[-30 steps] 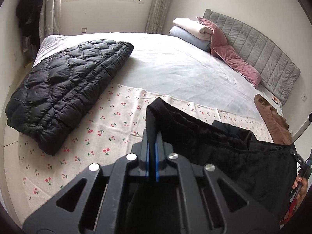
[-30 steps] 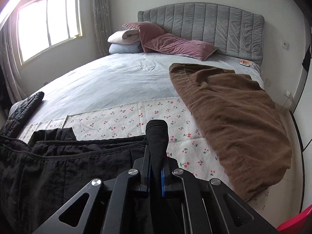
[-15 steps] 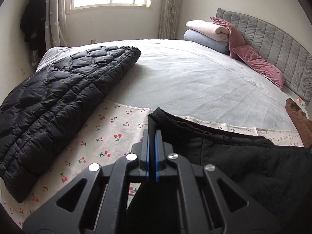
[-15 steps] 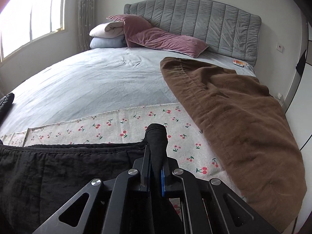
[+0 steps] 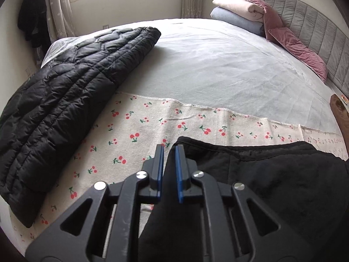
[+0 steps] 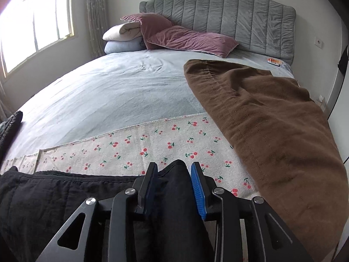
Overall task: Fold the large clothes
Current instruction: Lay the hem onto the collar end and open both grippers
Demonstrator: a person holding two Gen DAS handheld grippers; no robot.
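The left gripper [image 5: 169, 147] is standing with its blue pads [image 5: 161, 170] parted a little, its jaws having just been opening; a corner of the black garment [image 5: 272, 179] is lying in the narrow gap between them, no longer pinched, though whether the cloth is brushing the right-hand pad cannot be told. The right gripper [image 6: 174, 167] is showing a wider gap, its jaws also having just been opening, and a fold of the same black garment [image 6: 43, 192] is rising loosely between its pads [image 6: 197, 187] without being pressed by them.

The black garment is lying spread along the near edge of the bed, stretching between the two grippers, its upper hem running roughly level across both wrist views. It is resting on a cream cloth printed with red cherries [image 5: 135, 135], which is covering the foot end of the grey bedsheet [image 5: 218, 69].

To the left, a black quilted jacket [image 5: 65, 100] is lying folded along the bed's edge, partly on the cherry cloth. To the right, a brown garment [image 6: 272, 120] is lying spread down the other side, overlapping the cherry cloth's end. At the head of the bed, two mauve velvet pillows [image 6: 192, 39] are leaning against the grey padded headboard [image 6: 229, 15], beside a stack of folded cream and pale blue bedding [image 6: 124, 37]. A bright window [image 6: 32, 26] is lighting the room.
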